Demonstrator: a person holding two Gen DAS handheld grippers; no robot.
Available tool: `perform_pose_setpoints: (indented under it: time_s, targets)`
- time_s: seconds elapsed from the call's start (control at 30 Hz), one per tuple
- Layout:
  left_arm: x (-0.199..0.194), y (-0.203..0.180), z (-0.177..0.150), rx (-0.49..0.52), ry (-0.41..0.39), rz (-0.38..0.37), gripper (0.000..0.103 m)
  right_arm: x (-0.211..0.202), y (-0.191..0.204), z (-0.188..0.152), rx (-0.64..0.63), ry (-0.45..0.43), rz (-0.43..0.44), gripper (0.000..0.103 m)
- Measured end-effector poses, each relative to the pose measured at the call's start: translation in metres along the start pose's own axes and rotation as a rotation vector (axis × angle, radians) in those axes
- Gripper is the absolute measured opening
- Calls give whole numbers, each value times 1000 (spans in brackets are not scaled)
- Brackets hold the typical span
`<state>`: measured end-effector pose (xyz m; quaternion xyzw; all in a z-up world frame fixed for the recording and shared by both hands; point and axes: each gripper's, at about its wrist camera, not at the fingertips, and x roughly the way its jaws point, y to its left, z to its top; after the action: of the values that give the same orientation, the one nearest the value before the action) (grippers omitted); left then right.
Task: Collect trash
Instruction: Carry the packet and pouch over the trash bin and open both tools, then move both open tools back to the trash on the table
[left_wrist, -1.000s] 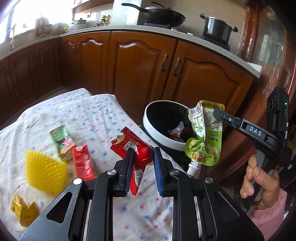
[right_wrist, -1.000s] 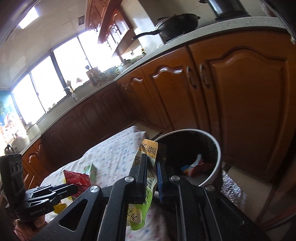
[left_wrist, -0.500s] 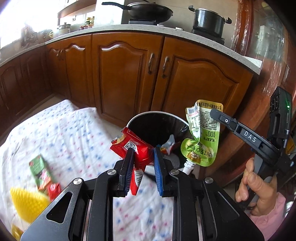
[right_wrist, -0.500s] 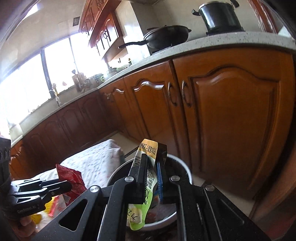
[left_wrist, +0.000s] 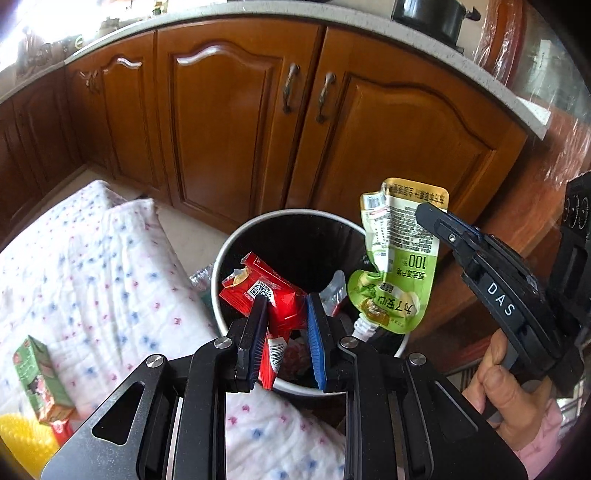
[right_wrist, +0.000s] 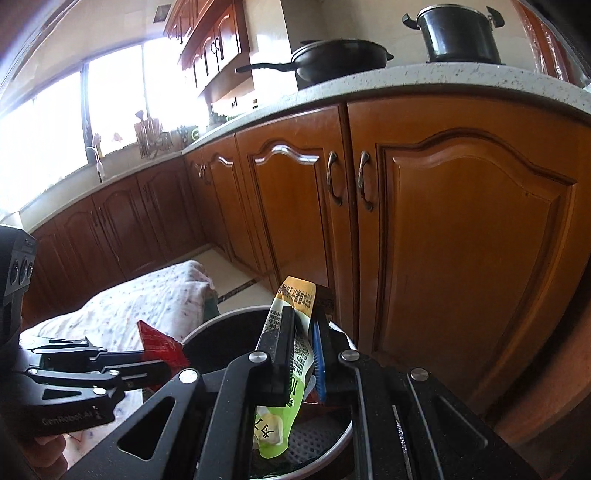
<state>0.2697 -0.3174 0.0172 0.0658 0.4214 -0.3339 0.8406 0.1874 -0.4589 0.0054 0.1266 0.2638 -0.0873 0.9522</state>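
A crumpled red wrapper (left_wrist: 273, 295) is clamped in the left gripper (left_wrist: 284, 314), held over the open mouth of a round, white-rimmed trash bin (left_wrist: 258, 225) at the centre of the left wrist view, with other scraps already lying inside. Just to its right, a flattened green drink pouch (left_wrist: 397, 266) hangs spout-down over the bin's right rim, pinched near its top by the right gripper (right_wrist: 301, 343). A dotted white cloth (left_wrist: 85, 273) covers the table at left, carrying a green packet (left_wrist: 35, 365) and a yellow spiky object (left_wrist: 20, 439), with brown wooden cabinets (left_wrist: 229, 110) behind.
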Motion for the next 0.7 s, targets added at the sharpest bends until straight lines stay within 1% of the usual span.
perform_pose_setpoints:
  time_s: [0.17, 0.23, 0.27, 0.3, 0.33, 0.37, 0.4, 0.43, 0.47, 0.5, 0.53, 0.57, 0.6, 0.63, 0.7]
  targets:
    - [17, -5, 1, 7, 30, -1, 21, 10, -2, -2, -12, 30, -3, 9]
    - [21, -9, 2, 17, 31, 5, 21, 14, -2, -3, -17, 51, 3, 11]
    - [23, -11, 3, 19, 33, 6, 23, 17, -1, -1, -16, 60, 8, 14]
    - [24, -12, 4, 20, 37, 3, 27, 18, -2, -1, -9, 64, 16, 14]
    - [25, -12, 4, 19, 41, -1, 29, 19, -2, -1, -4, 70, 17, 14]
    - [25, -12, 5, 17, 41, -3, 31, 19, -3, -2, 0, 76, 17, 18]
    - [24, -11, 5, 15, 42, -5, 33, 19, -3, -2, 8, 81, 19, 28]
    - [23, -11, 4, 11, 41, -8, 34, 19, -4, -3, 16, 82, 24, 32]
    - [22, -10, 4, 6, 41, -10, 39, 17, -4, -4, 25, 81, 33, 36]
    - [20, -8, 3, -2, 38, -13, 45, 15, -4, -5, 30, 80, 36, 36]
    - [17, -6, 3, -10, 32, -14, 46, 12, -4, -5, 34, 78, 40, 37]
    - [15, -5, 1, -17, 27, -14, 47, 11, -3, -6, 38, 76, 45, 40]
    - [12, -3, 0, -23, 25, -12, 49, 8, -3, -7, 45, 76, 52, 46]
    - [9, -2, -1, -29, 23, -10, 50, 6, -2, -7, 50, 75, 59, 49]
    - [1, 3, -6, -47, 10, -3, 51, -2, 0, -10, 61, 67, 76, 61]
